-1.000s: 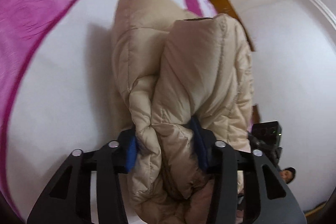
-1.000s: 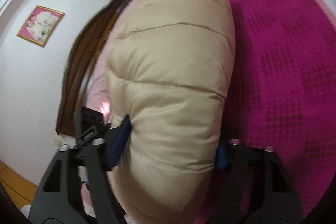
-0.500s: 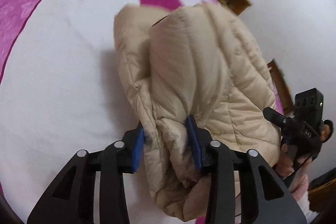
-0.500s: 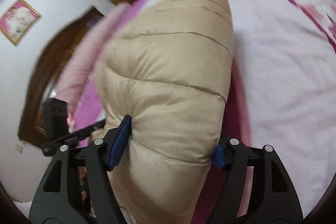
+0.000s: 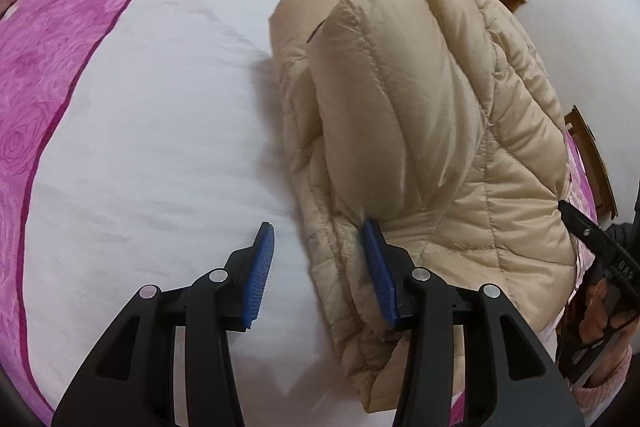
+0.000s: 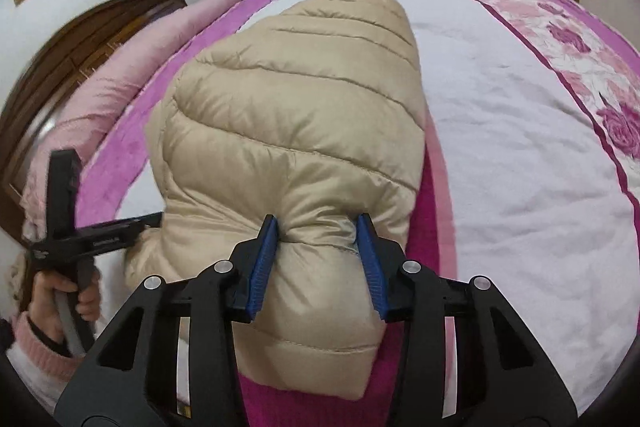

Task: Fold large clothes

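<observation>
Beige puffer jacket [image 6: 296, 131] on bed [image 5: 160, 147] | right gripper [image 6: 318, 259] jaws just closed, pinching jacket | left gripper [image 5: 320, 267] jaws just opened, pad clear

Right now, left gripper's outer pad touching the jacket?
Apart. Left wrist view: bare white bedsheet shows between that pad and the beige jacket; only the other pad meets it.

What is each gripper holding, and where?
Right gripper, jaws just closing, pinches a bunched fold of the beige quilted puffer jacket. Left gripper holds nothing: only one pad touches the jacket's edge.
</observation>
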`<action>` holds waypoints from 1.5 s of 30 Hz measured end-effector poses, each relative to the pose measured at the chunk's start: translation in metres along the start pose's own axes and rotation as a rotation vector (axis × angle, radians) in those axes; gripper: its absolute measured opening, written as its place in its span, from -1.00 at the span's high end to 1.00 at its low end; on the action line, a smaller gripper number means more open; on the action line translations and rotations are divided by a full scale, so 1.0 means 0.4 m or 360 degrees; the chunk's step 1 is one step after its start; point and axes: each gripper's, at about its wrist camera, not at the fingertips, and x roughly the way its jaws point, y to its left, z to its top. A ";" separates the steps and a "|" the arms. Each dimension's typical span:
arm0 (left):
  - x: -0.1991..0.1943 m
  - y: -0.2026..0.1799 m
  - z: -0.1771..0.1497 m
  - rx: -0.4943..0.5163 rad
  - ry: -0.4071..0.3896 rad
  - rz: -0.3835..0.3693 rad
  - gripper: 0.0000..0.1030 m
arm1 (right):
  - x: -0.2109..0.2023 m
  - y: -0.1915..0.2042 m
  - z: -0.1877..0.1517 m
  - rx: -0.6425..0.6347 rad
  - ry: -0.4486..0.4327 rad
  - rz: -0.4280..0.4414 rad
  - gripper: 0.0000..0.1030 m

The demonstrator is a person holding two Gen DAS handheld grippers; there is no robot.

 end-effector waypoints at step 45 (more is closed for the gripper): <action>-0.097 -0.214 -0.293 0.0214 -0.0071 0.0350 -0.88 | -0.096 0.070 -0.301 0.0182 0.0233 -0.0326 -0.86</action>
